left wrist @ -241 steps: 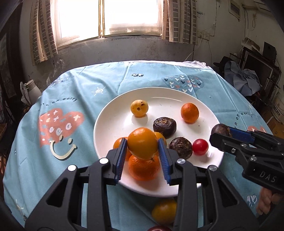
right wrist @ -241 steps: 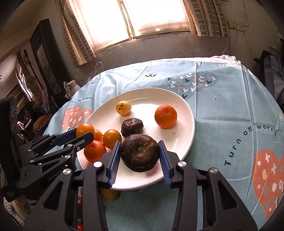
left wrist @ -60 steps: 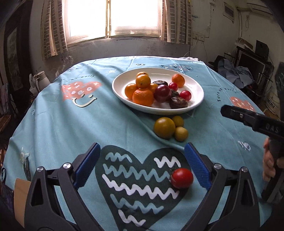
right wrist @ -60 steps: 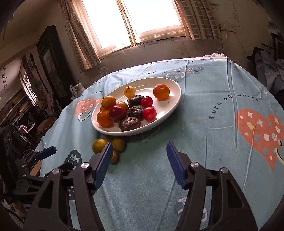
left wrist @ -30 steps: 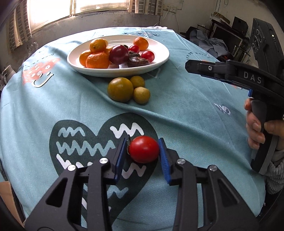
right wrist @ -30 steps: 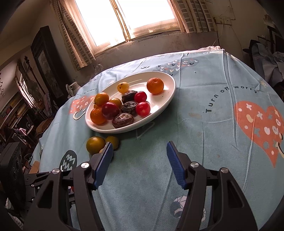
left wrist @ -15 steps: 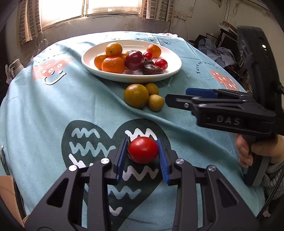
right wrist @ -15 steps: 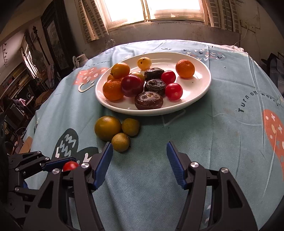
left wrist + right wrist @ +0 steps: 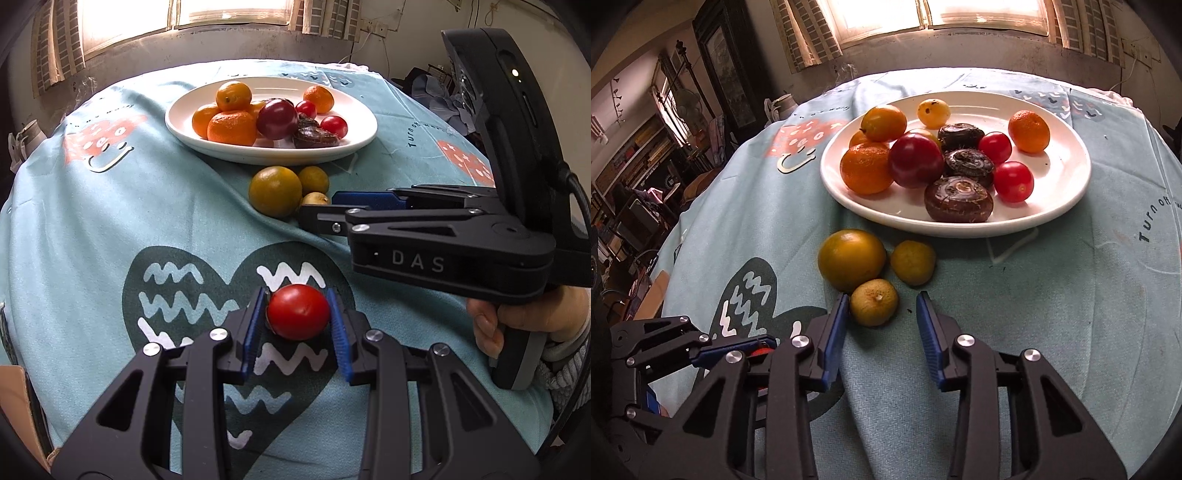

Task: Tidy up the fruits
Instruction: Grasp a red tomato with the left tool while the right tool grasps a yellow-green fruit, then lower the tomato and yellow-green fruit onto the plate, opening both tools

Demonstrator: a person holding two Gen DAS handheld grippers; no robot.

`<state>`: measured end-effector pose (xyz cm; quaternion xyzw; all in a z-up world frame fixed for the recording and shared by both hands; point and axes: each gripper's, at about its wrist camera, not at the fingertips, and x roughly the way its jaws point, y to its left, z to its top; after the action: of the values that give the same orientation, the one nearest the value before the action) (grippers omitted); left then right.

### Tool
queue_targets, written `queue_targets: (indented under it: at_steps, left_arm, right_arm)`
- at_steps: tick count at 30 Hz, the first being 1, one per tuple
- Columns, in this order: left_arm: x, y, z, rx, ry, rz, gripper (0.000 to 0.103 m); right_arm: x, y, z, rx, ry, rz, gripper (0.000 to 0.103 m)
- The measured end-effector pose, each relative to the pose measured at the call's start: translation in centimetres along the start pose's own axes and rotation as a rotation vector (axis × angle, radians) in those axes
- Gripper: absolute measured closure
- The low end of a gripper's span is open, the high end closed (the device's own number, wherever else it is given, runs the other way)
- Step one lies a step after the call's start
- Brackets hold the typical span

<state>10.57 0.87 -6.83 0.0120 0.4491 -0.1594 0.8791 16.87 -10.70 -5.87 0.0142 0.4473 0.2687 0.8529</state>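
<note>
My left gripper (image 9: pixel 297 314) is shut on a red tomato (image 9: pixel 297 312) just above the dark heart print on the cloth. My right gripper (image 9: pixel 881 312) is open, its fingers around a small yellow-green fruit (image 9: pixel 874 302) on the cloth; it also shows in the left wrist view (image 9: pixel 317 210). A larger yellow-green fruit (image 9: pixel 851 258) and a mid-sized one (image 9: pixel 913 262) lie just beyond. The white plate (image 9: pixel 1067 173) holds several oranges, dark fruits, a plum and red tomatoes.
The round table has a light blue printed cloth (image 9: pixel 1071 295). The left gripper (image 9: pixel 713 350) sits low at the left in the right wrist view. A window and wall stand behind the table. Furniture crowds the room's left side.
My left gripper closed on the red tomato and holds it. My right gripper moved forward and down to the three loose fruits, with its jaws now around the smallest.
</note>
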Motion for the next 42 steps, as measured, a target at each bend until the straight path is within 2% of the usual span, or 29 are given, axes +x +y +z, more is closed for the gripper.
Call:
queue_targets:
  at_steps: [2, 7, 13, 18, 21, 23, 26, 32, 37, 42]
  left_arm:
    - [0.0, 0.0, 0.0, 0.000, 0.000, 0.000, 0.068]
    - [0.1, 0.0, 0.0, -0.001, 0.003, -0.003, 0.068]
    - [0.2, 0.2, 0.1, -0.008, 0.005, -0.016, 0.068]
    - [0.1, 0.3, 0.3, -0.013, -0.007, -0.022, 0.068]
    - [-0.8, 0.0, 0.7, -0.001, -0.056, 0.022, 0.069]
    - [-1.6, -0.3, 1.7, 0.018, -0.099, 0.067, 0.069]
    - [-2.9, -0.4, 4.5, 0.016, -0.147, 0.083, 0.069]
    - [-4.1, -0.7, 10.9, -0.008, -0.239, 0.124, 0.069]
    - [-1.7, -1.7, 14.7, -0.011, -0.262, 0.154, 0.069]
    - [2.9, -2.5, 15.9, -0.004, -0.215, 0.136, 0.069]
  right_arm:
    - [0.2, 0.1, 0.0, -0.003, -0.004, 0.001, 0.064]
    - [0.5, 0.2, 0.3, -0.012, -0.005, 0.009, 0.073]
    - [-0.1, -0.1, -0.1, -0.001, -0.019, 0.008, 0.075]
    - [-3.6, -0.9, -0.8, 0.028, -0.118, 0.004, 0.075]
    - [-6.1, -1.9, -1.5, 0.059, -0.189, -0.007, 0.076]
    - [-7.5, -2.6, -1.6, 0.085, -0.225, 0.002, 0.076]
    - [-9.5, -3.6, -0.8, 0.103, -0.274, -0.002, 0.076]
    - [-11.8, -5.8, 3.6, 0.138, -0.343, -0.023, 0.076]
    - [-11.1, -7.9, 7.5, 0.195, -0.373, -0.021, 0.076]
    - [-6.9, -9.3, 9.2, 0.227, -0.316, -0.032, 0.076]
